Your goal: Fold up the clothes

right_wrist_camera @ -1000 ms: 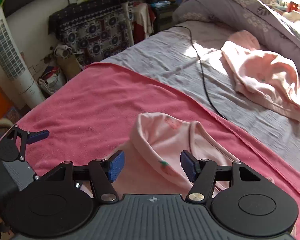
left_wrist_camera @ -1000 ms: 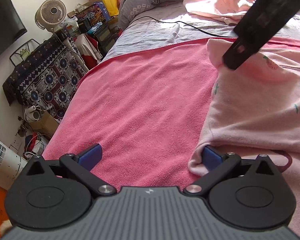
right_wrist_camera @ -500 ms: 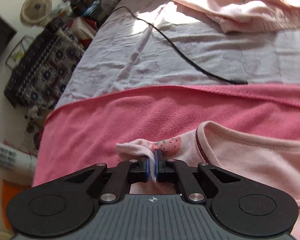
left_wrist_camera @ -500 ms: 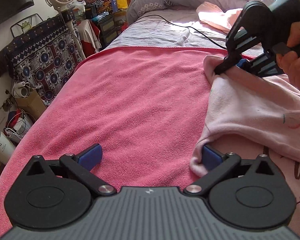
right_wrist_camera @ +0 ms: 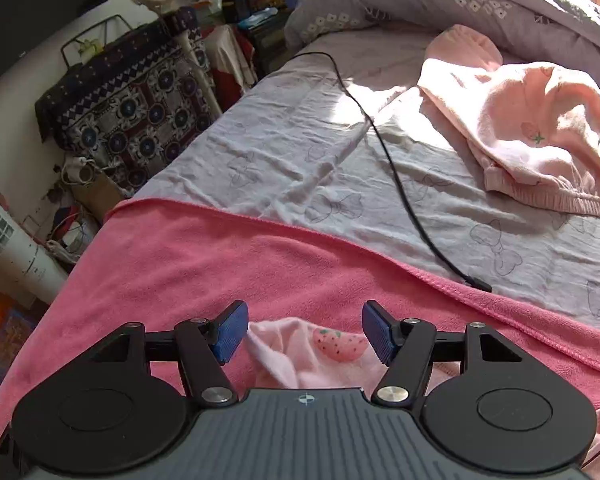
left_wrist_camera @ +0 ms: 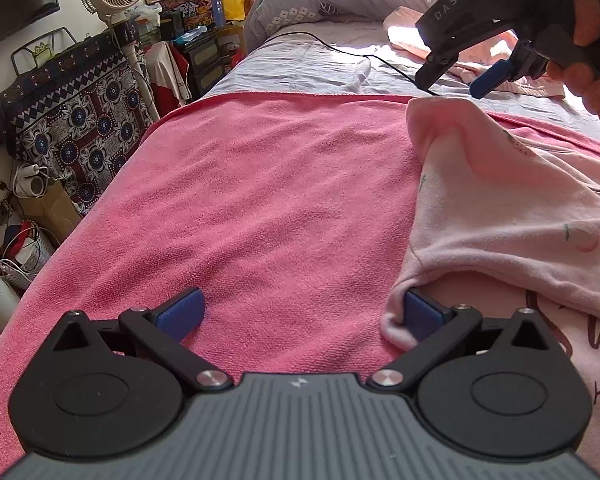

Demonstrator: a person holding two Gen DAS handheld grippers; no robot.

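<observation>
Shirt (left_wrist_camera: 512, 216): soft, light, I judge; grip folded edges.
Left gripper (left_wrist_camera: 300, 314): wide.
Right gripper (right_wrist_camera: 304, 334): wide, empty.

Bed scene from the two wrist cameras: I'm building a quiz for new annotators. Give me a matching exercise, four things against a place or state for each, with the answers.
Things:
1. pink shirt
2. black cable
3. right gripper
4. rumpled pink garment

Places or states:
A. open, above a strawberry print
B. on the grey sheet, near the pillow
C. runs across the grey sheet
D. on the pink towel, partly folded

Pairs: 1-D, 2-C, 3-A, 4-B
</observation>
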